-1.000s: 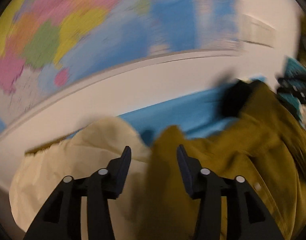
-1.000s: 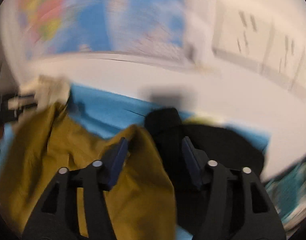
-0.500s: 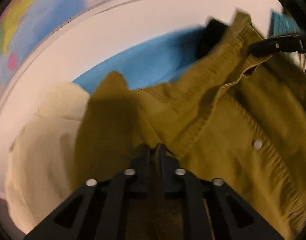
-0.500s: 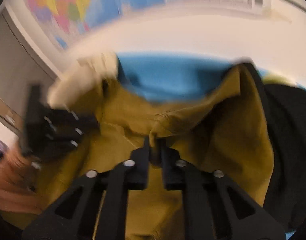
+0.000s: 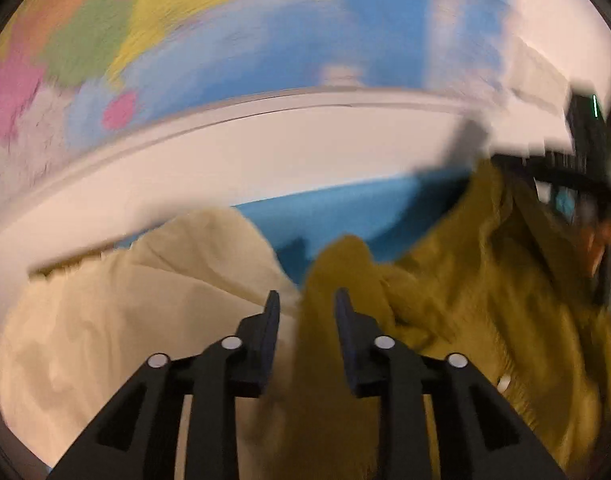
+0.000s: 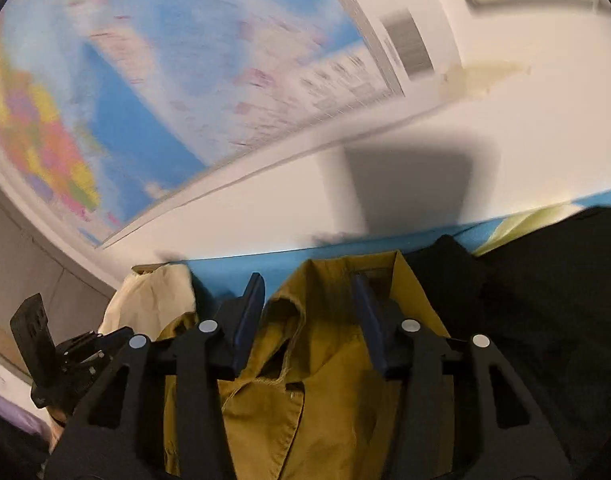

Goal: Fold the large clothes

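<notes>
The shirt [image 6: 337,384], mustard-coloured and rumpled, lies on a blue surface [image 6: 241,266] by a white wall [image 6: 525,148], between a cream garment [image 5: 117,320] on its left and a black garment [image 6: 553,300] on its right. In the left wrist view a fold of the shirt rises in front of the left gripper [image 5: 307,308], whose jaws are opening; the fold stands in the gap, and the pads do not press on it. A white button [image 5: 504,382] shows on the shirt's placket to the right. In the right wrist view the right gripper [image 6: 309,300] hangs over the shirt's collar end, its jaws opening too, the cloth lying under and between them with no pinch. A wall map [image 5: 241,40] hangs above, blurred in both views. At the lower left of the right wrist view the left gripper [image 6: 105,340] appears beside the cream garment.
</notes>
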`<action>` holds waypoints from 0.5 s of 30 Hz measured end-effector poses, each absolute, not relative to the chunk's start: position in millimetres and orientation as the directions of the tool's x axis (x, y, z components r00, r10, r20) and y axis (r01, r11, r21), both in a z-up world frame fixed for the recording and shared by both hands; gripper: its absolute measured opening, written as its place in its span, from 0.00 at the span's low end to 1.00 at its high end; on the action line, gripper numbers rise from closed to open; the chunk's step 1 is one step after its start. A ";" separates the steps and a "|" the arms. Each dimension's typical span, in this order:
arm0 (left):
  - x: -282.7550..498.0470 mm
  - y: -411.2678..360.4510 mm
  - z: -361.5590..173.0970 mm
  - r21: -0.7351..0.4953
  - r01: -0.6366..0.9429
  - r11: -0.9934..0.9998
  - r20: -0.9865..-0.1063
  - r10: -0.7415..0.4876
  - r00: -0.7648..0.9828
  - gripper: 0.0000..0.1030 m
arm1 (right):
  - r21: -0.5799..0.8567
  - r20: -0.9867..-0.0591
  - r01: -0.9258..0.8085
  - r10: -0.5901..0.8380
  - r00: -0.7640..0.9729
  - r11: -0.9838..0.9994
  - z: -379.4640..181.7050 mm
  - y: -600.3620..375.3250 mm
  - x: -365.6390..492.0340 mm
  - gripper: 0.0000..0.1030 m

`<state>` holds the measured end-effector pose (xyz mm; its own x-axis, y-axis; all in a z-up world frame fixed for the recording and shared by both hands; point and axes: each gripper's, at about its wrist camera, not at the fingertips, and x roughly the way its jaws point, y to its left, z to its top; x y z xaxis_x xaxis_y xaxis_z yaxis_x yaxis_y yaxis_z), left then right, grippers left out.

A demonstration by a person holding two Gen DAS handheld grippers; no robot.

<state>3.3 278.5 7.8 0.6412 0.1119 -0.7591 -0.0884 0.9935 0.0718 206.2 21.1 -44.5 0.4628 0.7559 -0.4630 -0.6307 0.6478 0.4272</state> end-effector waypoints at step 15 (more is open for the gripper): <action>-22.5 242.7 -6.2 0.003 0.047 0.999 -0.745 -0.029 0.666 0.44 | 0.510 -0.664 -0.739 0.747 -0.012 0.441 -123.3 136.6 166.2 0.23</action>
